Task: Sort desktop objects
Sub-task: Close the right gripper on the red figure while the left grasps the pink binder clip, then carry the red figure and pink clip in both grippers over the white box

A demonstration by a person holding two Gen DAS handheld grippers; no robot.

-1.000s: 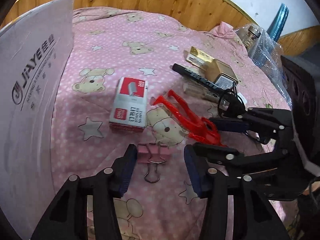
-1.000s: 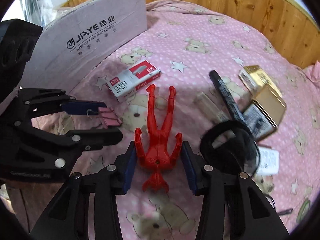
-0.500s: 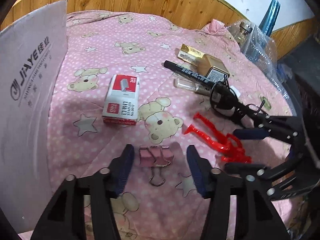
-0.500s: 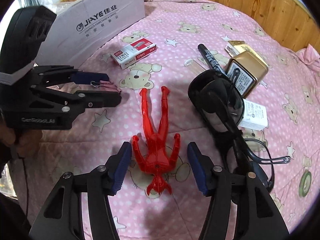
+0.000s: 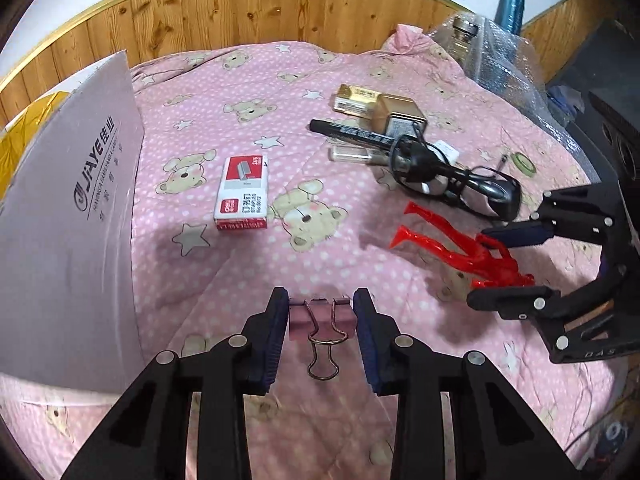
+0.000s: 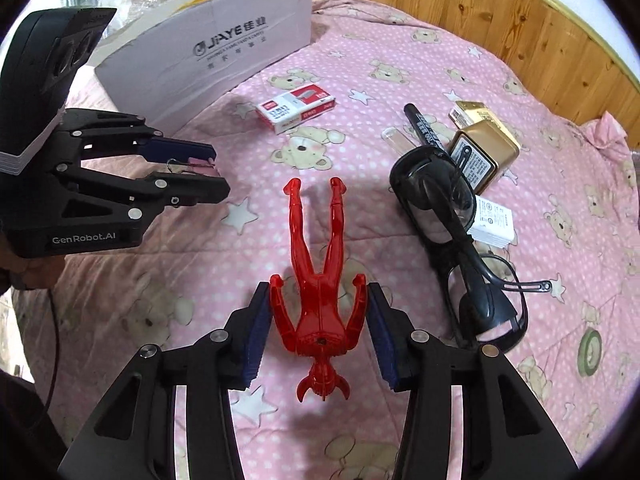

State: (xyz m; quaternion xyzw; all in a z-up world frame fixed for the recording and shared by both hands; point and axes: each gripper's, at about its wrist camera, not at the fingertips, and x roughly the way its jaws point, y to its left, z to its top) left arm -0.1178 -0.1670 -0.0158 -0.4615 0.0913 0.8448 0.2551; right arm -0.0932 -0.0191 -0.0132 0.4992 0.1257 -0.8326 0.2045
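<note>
A pink binder clip [image 5: 322, 318] sits between the pads of my left gripper [image 5: 321, 316], which is shut on it above the pink bear-print cloth [image 5: 280, 264]. The right wrist view shows that left gripper [image 6: 219, 174] at the left, with the clip [image 6: 199, 161] pinched at its tips. A red plastic figure [image 6: 320, 320] hangs head-down toward the camera in my right gripper [image 6: 319, 294], shut on its arms and torso. In the left wrist view, the right gripper [image 5: 480, 268] holds the figure [image 5: 452, 246] at the right, legs pointing left.
A white cardboard box [image 6: 224, 52] stands at the left. On the cloth lie a red staples box [image 5: 242, 192], a black marker [image 5: 352, 134], dark glasses [image 6: 452, 216], a gold tin [image 6: 484, 152], a small white box [image 6: 492, 220] and a green tape roll [image 6: 590, 352]. Wooden panelling [image 5: 240, 8] borders the back.
Both grippers have risen and pulled back from the cloth, carrying the clip and the red figure. The figure has moved away from the staples box, toward the near right.
</note>
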